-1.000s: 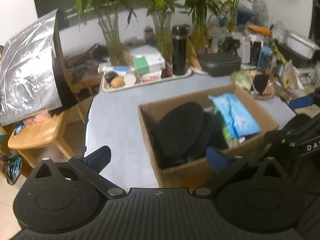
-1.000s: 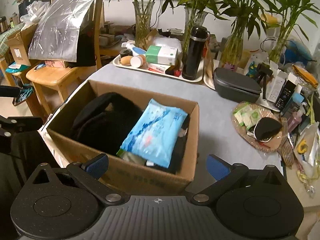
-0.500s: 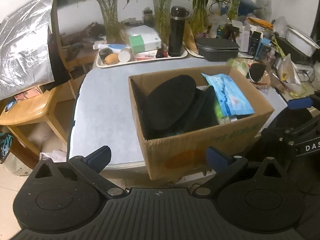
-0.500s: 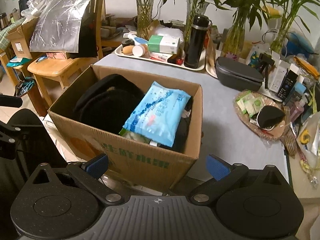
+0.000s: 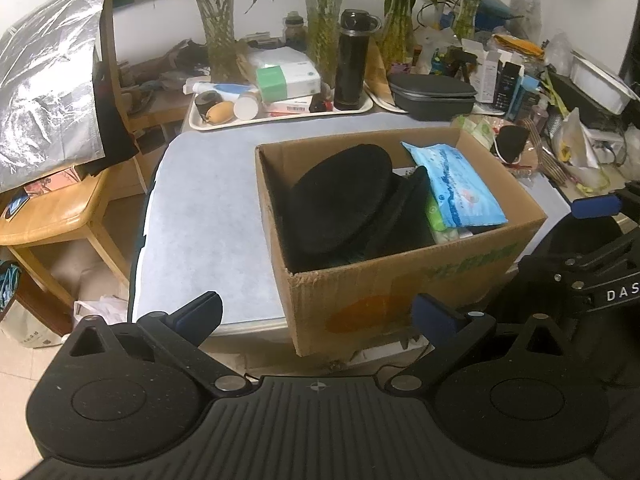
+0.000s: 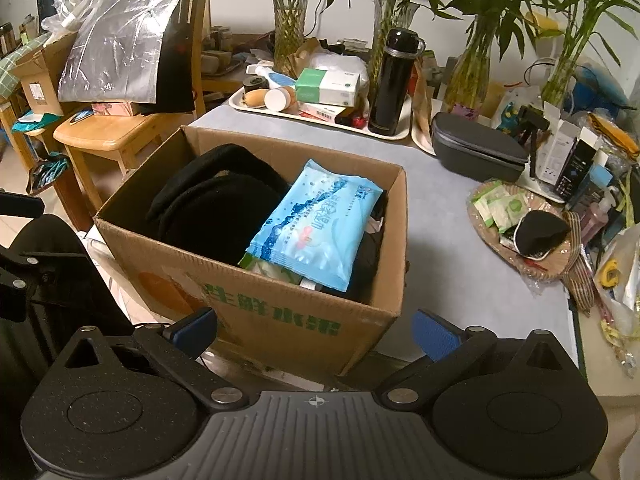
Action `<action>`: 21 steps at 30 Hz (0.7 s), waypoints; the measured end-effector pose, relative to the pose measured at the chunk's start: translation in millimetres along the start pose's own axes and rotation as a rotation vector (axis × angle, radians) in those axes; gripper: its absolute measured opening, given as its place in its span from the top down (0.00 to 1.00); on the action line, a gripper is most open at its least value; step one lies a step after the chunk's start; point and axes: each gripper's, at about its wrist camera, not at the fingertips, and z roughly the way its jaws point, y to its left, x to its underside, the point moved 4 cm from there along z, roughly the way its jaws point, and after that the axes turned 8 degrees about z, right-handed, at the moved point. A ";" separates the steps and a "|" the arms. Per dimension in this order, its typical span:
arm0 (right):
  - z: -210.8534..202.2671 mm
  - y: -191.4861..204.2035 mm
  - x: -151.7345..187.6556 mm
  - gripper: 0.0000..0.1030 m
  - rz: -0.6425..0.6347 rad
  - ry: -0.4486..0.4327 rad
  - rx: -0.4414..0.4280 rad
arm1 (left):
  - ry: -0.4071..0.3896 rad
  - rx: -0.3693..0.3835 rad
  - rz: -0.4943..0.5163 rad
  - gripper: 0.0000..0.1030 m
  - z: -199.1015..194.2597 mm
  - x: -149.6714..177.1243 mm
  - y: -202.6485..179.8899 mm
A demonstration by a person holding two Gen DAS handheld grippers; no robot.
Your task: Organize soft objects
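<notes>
A cardboard box (image 5: 400, 296) stands at the near edge of the grey table (image 5: 200, 208). It holds a black soft hat or cushion (image 5: 340, 200), a blue wipes pack (image 5: 460, 184) and green packets beneath. The box (image 6: 280, 312), the black item (image 6: 216, 204) and the blue pack (image 6: 316, 224) also show in the right wrist view. My left gripper (image 5: 316, 314) is open and empty, in front of the box's near left corner. My right gripper (image 6: 314, 330) is open and empty, in front of the box's near right side.
A tray (image 5: 280, 118) with a black flask (image 5: 352, 66), tissue box and bottles stands at the back. A dark case (image 6: 480, 152), a wicker plate with packets (image 6: 516, 232) and clutter lie right. A wooden chair (image 5: 52, 208) with a foil bag stands left. Plant vases line the wall.
Both grippers have pulled back from the box and away from the table, so the box's front face now shows. Both stay open and empty.
</notes>
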 end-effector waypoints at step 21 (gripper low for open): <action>0.0 -11.1 0.1 0.00 0.023 0.009 -0.011 | 0.013 -0.024 0.004 0.00 3.6 2.0 14.5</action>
